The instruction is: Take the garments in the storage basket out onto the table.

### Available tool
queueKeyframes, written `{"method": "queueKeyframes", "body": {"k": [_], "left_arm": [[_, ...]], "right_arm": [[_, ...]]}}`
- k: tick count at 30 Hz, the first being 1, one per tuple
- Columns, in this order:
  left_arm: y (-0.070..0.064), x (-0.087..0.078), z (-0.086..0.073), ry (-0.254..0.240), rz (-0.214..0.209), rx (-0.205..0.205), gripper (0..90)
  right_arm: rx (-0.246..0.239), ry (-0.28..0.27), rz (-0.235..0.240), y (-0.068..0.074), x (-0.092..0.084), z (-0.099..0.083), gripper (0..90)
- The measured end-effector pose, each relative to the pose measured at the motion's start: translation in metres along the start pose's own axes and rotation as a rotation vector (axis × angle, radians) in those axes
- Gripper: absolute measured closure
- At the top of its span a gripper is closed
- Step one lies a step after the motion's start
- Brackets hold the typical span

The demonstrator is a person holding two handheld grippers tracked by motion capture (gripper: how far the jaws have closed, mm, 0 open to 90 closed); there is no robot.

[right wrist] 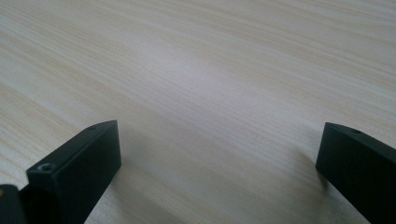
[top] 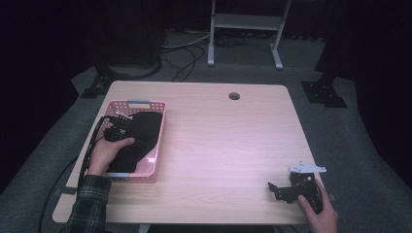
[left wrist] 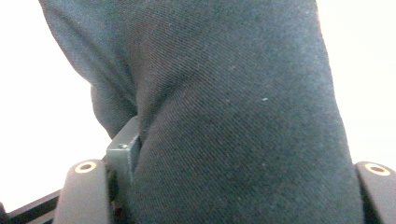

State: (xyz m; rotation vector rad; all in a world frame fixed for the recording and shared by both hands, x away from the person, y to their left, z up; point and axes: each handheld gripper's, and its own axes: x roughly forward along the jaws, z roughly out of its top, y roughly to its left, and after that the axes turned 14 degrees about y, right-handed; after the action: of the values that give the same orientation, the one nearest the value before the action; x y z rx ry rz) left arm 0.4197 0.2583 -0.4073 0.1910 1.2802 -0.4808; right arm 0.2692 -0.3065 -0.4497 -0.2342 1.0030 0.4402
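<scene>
Black cloth [top: 138,138] is seen inside the pink basket [top: 158,127], seemingly clamped by the left claw [top: 118,127]; the right claw [top: 278,189] is held apart near the table [top: 218,141] edge.

Lab – dark curtains [top: 58,29], floor cables [top: 189,51], metal stand [top: 245,22].

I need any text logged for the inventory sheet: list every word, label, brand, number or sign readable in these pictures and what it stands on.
None: no readable text anywhere.
Black cloth: plain weave, no label showing.
Pink basket: no print visible.
Wooden table: bare grain.
Right tool: no marking legible on it.
</scene>
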Motion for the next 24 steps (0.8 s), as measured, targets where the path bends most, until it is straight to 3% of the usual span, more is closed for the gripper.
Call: {"method": "queueKeyframes", "body": {"k": [8, 24], "left_arm": [[0.0026, -0.0023, -0.0023, -0.014, -0.026, -0.020, 44.1], [0.0015, -0.0057, -0.0032, -0.040, -0.007, -0.038, 44.0]], "right_arm": [[0.000, 0.000, 0.000, 0.0000, 0.0000, 0.0000, 0.0], [0.000, 0.000, 0.000, 0.0000, 0.0000, 0.0000, 0.0]]}}
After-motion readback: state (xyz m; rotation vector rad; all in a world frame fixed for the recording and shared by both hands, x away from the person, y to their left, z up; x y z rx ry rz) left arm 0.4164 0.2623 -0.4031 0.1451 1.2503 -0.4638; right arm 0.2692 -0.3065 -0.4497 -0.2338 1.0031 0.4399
